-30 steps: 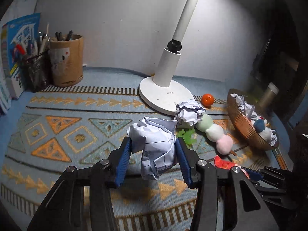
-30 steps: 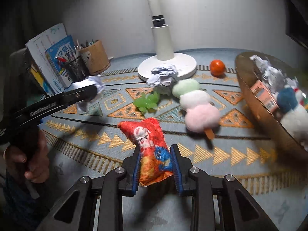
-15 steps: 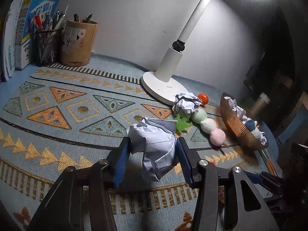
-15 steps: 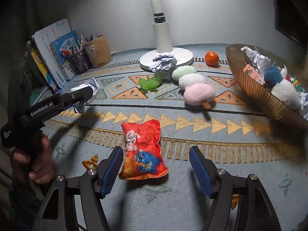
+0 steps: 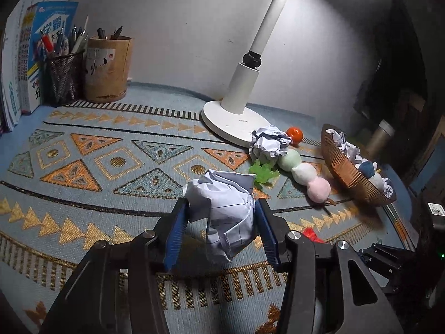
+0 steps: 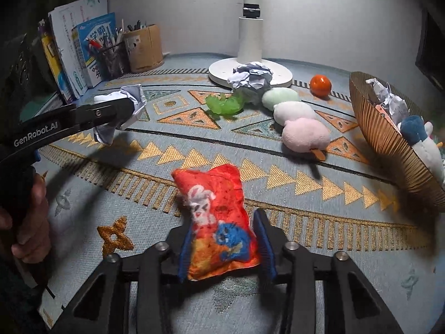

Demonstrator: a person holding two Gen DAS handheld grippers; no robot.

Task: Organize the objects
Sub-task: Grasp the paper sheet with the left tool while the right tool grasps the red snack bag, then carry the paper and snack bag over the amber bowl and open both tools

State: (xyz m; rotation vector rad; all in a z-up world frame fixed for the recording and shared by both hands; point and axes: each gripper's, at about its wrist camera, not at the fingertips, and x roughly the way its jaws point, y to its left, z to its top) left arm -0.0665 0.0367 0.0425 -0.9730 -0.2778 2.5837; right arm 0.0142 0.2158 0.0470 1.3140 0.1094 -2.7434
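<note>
Your left gripper [image 5: 221, 224] clamps the paper ball [image 5: 222, 208]; right gripper [image 6: 224, 246], fingers just closed, pinches the red pouch [image 6: 219, 222], hiding its bottom edge. Basket [image 6: 389, 144] cut off at far right.

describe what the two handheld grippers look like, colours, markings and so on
Both are matte black plastic linkages with silver round pivot bolts and ribbed blue pads lining the jaws. The left gripper carries white "GenRobot.AI" lettering along its side, seen from the right wrist view. The right gripper looks the same build. No cables show.
</note>
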